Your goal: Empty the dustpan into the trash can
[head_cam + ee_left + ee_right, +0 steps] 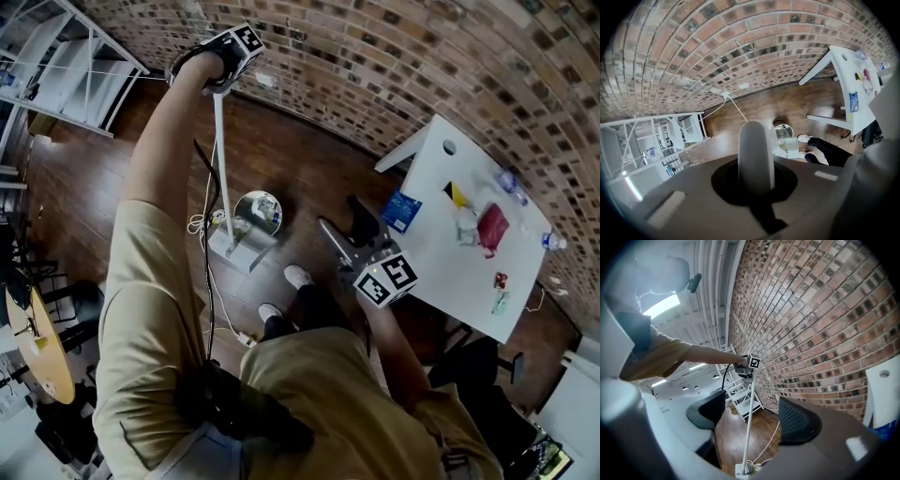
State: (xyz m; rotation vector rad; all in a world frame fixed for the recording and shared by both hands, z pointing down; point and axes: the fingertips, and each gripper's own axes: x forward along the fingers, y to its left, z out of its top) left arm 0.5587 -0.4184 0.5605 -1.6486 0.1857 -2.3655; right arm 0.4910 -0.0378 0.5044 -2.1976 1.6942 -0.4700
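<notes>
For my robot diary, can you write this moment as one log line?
left gripper: shut on dustpan handle | dustpan: low, beside trash can | right gripper: open, empty

Layout | dustpan (pixel 242 247) on floor, its handle rising to left gripper (pixel 218 84) at top end | trash can (pixel 259 210) just beside pan, on brick wall (pixel 422 47) side | shoes (pixel 298 276) on pan's near side | table (pixel 441 267) to the right, near wall | shelving rack (pixel 75 75) far left along wall.
</notes>
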